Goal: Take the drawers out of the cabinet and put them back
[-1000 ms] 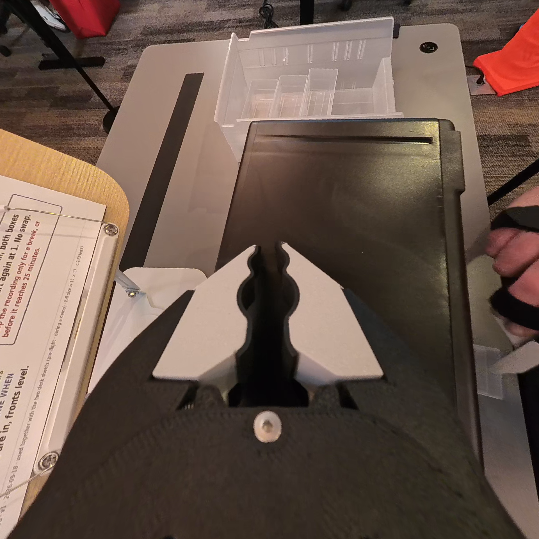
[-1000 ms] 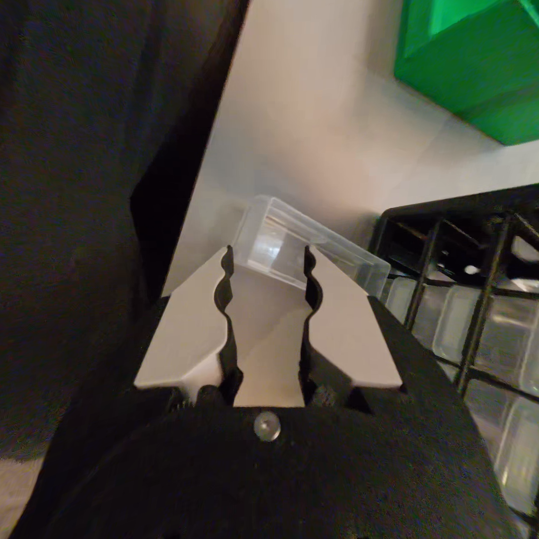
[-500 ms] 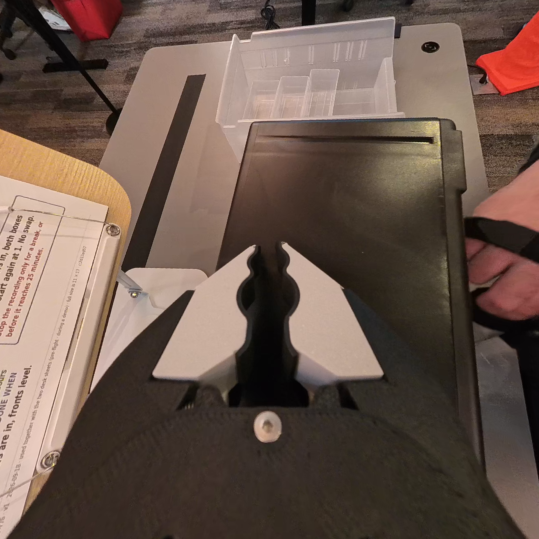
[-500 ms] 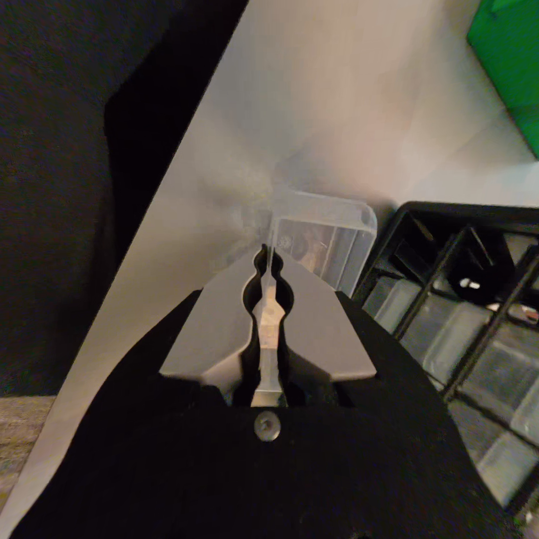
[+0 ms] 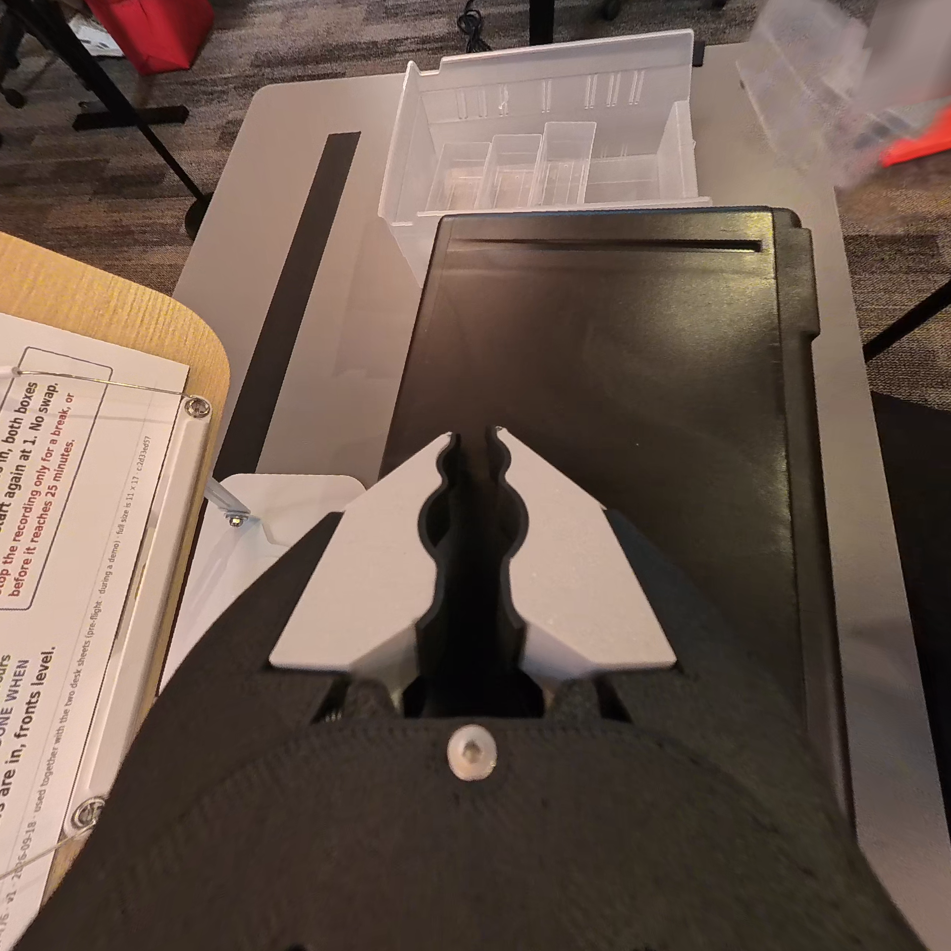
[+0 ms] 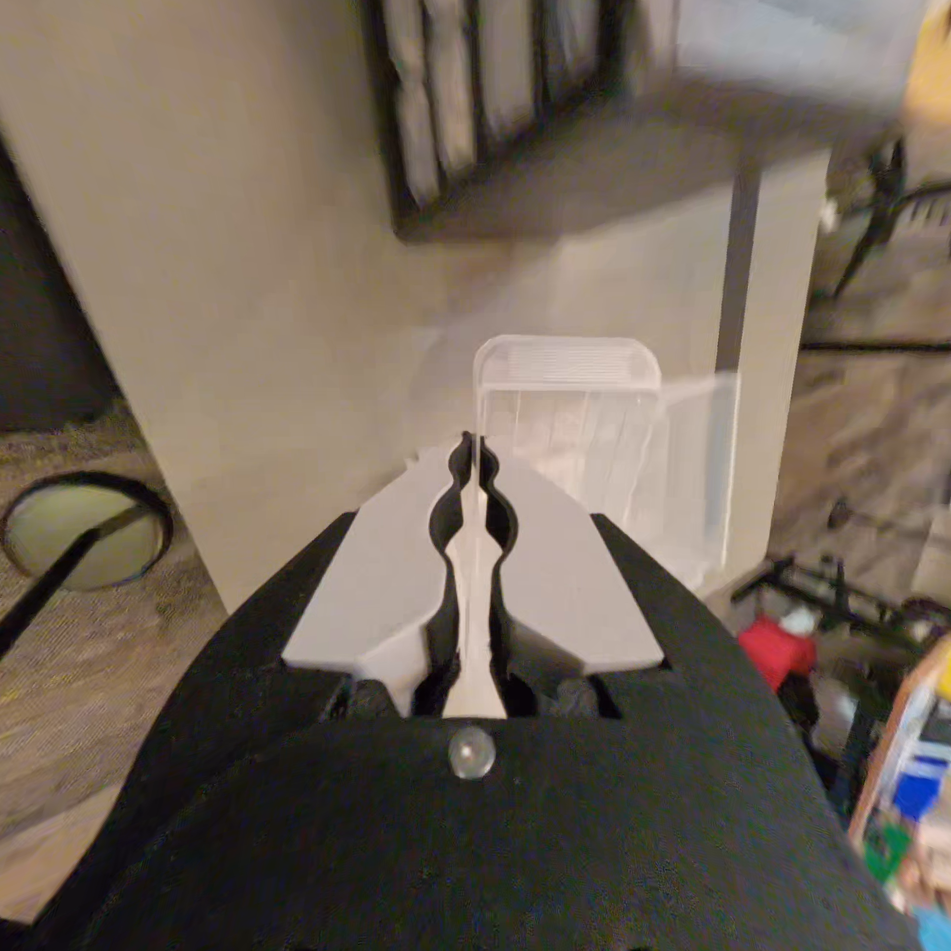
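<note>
The black cabinet [image 5: 607, 411] lies under my left gripper [image 5: 474, 435], which is shut and empty just above its top panel. In the right wrist view my right gripper [image 6: 476, 445] is shut on the thin wall of a small clear drawer [image 6: 566, 406] and holds it in the air over the grey table [image 6: 257, 257]. This drawer shows as a blur at the top right of the left wrist view [image 5: 823, 82]. The cabinet's front [image 6: 489, 103], with drawers in its slots, is blurred at the top of the right wrist view.
A clear tray [image 5: 411, 154] holding several small clear drawers stands on the grey table [image 5: 288, 180] beyond the cabinet. A wooden table [image 5: 103, 309] with a paper sheet [image 5: 62, 514] in a stand is at the left. A black strip [image 5: 309, 283] runs along the table.
My right gripper has shut on the clear drawer beside the cabinet, lifted it and swung it away. The hand has left the left wrist view. My left gripper has not moved.
</note>
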`<state>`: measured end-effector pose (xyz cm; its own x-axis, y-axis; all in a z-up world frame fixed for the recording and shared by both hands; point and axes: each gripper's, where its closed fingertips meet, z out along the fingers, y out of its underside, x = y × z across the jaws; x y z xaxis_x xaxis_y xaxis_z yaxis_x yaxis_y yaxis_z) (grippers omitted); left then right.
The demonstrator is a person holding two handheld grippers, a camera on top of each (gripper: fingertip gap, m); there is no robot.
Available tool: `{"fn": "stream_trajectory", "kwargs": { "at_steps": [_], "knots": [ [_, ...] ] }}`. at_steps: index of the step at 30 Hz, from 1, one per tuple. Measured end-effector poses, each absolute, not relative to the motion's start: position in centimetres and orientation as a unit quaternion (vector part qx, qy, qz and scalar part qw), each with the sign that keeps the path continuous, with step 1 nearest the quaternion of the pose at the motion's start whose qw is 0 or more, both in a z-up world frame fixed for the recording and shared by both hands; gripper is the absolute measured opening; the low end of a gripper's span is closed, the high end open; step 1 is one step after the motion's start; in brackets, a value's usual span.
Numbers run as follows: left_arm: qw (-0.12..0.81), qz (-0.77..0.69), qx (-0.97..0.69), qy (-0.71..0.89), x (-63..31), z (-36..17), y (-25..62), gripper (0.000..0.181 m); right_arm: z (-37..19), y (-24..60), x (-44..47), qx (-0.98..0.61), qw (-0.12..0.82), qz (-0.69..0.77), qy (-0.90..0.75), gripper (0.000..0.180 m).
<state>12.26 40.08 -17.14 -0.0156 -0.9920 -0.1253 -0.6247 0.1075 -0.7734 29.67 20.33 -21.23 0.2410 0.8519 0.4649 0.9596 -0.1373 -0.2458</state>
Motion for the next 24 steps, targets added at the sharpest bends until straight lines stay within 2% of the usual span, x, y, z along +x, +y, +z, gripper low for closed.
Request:
{"fn": "stream_trajectory", "kwargs": {
  "at_steps": [1, 5, 10, 17, 22, 24],
  "knots": [
    [0.343, -0.268, -0.612, 0.66, 12.3, -17.1, 40.1, 0.01, -21.5, 21.0, 32.2, -0.764, 0.234, -0.12, -0.589, 0.0],
    [0.344, -0.266, -0.613, 0.659, 12.3, -17.1, 40.1, 0.01, -25.3, 23.0, 39.5, -0.816, 0.149, -0.119, -0.546, 0.0],
    [0.342, -0.268, -0.615, 0.658, 12.3, -17.2, 40.2, 0.01, -31.9, 23.3, 43.1, -0.833, 0.047, -0.079, -0.545, 0.0],
    [0.337, -0.271, -0.617, 0.657, 12.3, -17.2, 40.2, 0.01, -36.5, 24.9, 43.9, -0.808, 0.015, -0.096, -0.581, 0.0],
    [0.343, -0.266, -0.617, 0.656, 12.3, -17.2, 40.3, 0.01, -36.5, 25.2, 43.8, -0.835, 0.026, -0.093, -0.541, 0.031],
    [0.343, -0.266, -0.617, 0.657, 12.3, -17.2, 40.2, 0.01, -34.9, 25.4, 43.8, -0.852, 0.065, -0.09, -0.512, 0.035]
  ]
}}
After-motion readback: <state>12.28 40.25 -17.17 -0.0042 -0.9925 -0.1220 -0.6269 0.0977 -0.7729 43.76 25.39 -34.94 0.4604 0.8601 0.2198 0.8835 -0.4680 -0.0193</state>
